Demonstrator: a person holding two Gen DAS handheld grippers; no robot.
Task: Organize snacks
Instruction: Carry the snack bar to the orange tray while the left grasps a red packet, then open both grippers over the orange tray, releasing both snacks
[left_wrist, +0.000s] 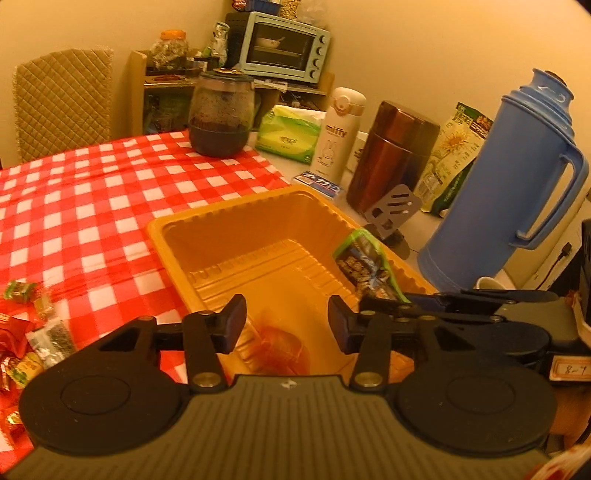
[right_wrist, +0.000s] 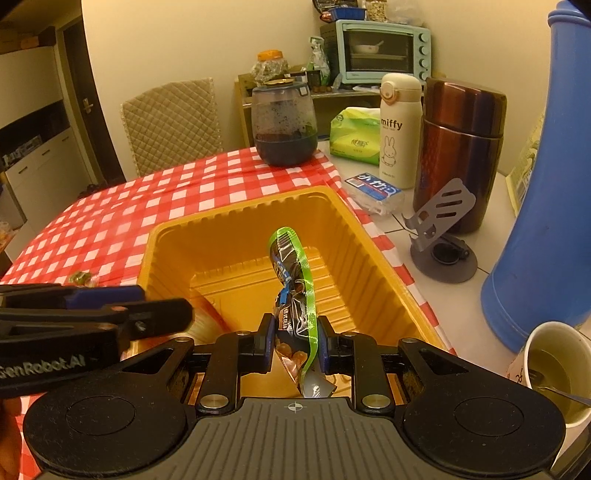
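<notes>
Kitchen corner, warm light, table under a red-checked cloth (left_wrist: 92, 206). Everything placed from the tray (right_wrist: 236, 236), orange plastic, sitting on that cloth.

Nearest, over the tray's near end: left gripper (left_wrist: 287, 325), jaws apart, nothing between the pads; directly below, on the tray floor, a reddish clear-wrapped snack (left_wrist: 280, 347). Beside it, also over the near end: right gripper (right_wrist: 294, 341), clamped on a dark packet (right_wrist: 295, 291) with a green edge, packet standing up above the tray floor, tip curling toward the far wall. In the left wrist view, same packet (left_wrist: 364, 266) against the tray's right side.

Left of the tray, on the cloth: loose wrapped snacks (left_wrist: 33, 332).

Right of the tray, off the cloth: grey stand (right_wrist: 441, 221), paper cup (right_wrist: 554, 369), blue thermos (left_wrist: 517, 184).

Beyond the tray's far right corner: brown flask (right_wrist: 461, 147), white bottle (right_wrist: 399, 129), tissue pack (right_wrist: 354, 136).

Beyond the far wall: dark jar (right_wrist: 284, 122), then a chair (right_wrist: 173, 122), shelf and toaster oven (right_wrist: 384, 51).
</notes>
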